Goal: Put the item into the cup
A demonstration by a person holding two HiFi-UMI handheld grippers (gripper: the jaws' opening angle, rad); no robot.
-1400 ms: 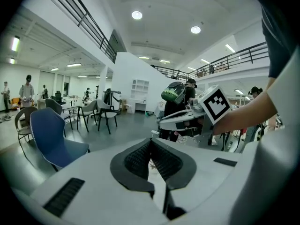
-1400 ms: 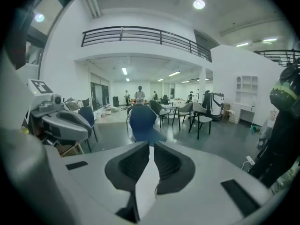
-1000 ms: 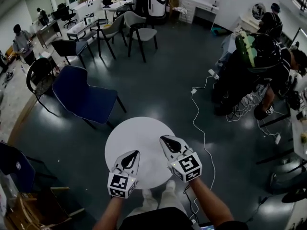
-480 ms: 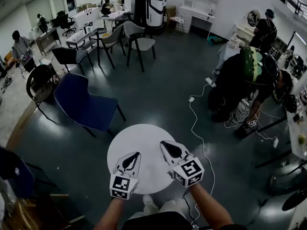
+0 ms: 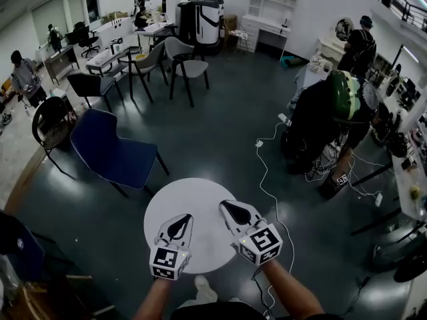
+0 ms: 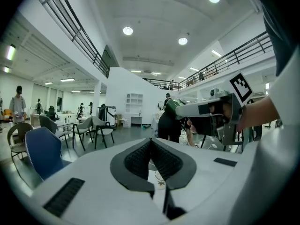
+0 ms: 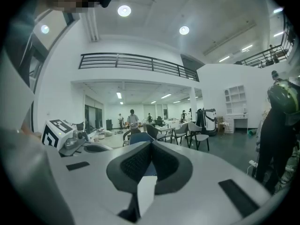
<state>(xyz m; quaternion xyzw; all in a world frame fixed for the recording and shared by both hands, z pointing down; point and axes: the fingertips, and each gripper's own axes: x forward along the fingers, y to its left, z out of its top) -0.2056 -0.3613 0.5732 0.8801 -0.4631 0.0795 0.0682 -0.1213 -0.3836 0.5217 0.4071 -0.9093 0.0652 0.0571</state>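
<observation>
No cup and no loose item show in any view. In the head view both grippers hover over a small round white table (image 5: 193,199), whose top looks bare. My left gripper (image 5: 180,221) is shut, its dark pads meeting at the tip with nothing between them; the left gripper view shows the same closed tip (image 6: 151,140). My right gripper (image 5: 225,207) is also shut on nothing, its tip (image 7: 150,143) pointing out into the room. The right gripper's marker cube (image 6: 238,86) appears at the right of the left gripper view.
A blue chair (image 5: 110,145) stands left of the table, and a white cable (image 5: 263,172) runs across the dark floor to its right. A person in dark clothes with a green helmet (image 5: 347,99) bends over at the right. Desks and chairs (image 5: 180,55) fill the far side.
The head camera has shifted, so the room and table sit a little differently in the picture. Both grippers stay shut over the table in much the same place.
</observation>
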